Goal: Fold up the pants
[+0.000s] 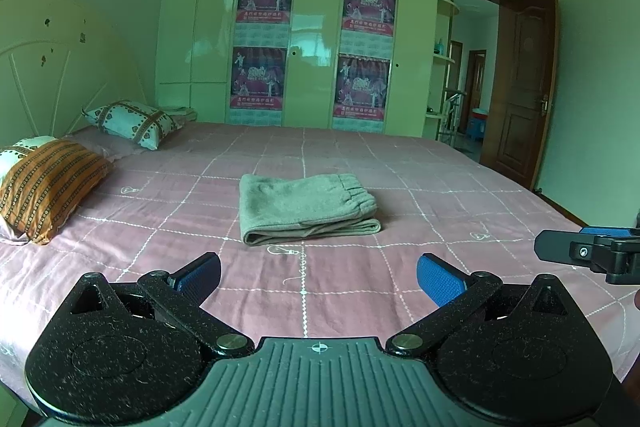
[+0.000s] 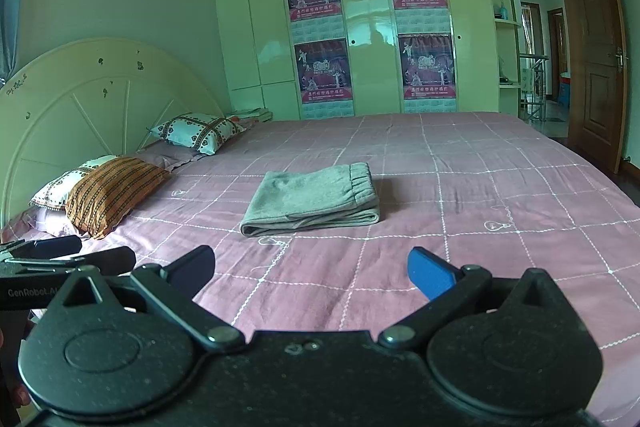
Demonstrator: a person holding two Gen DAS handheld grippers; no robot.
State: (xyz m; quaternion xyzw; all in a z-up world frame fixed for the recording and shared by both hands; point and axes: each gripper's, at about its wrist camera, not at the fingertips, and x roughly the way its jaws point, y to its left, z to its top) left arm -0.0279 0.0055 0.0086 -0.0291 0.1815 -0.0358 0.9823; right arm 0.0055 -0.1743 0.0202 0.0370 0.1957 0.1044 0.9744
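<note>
**Pants folded; both grippers clear**

Pants (image 1: pixel 306 207): grey, lying mid-bed on the pink checked bedspread (image 1: pixel 440 187), well apart from both grippers. They sit as a compact rectangular stack, several layers visible along the near edge, elastic waistband on top at the right end. Edges look roughly aligned; no leg trails loose.

Left gripper (image 1: pixel 318 275): jaws wide apart, nothing between them, held over the near part of the bed, short of the pants. Blue pads face inward.

Right gripper (image 2: pixel 312 269): jaws likewise wide apart and empty, near side of the bed, pointed toward the pants. Its fingers also show at the right edge of the left view.

Pillows (image 2: pixel 116 195) lie far left by the headboard (image 2: pixel 80 99), well apart from the pants. Wardrobe (image 1: pixel 312 27) with posters stands beyond the bed.

Judgement: folding appears complete or very nearly so. What may be left is at most a final smoothing or squaring of the stack; neither gripper touches the cloth.
</note>
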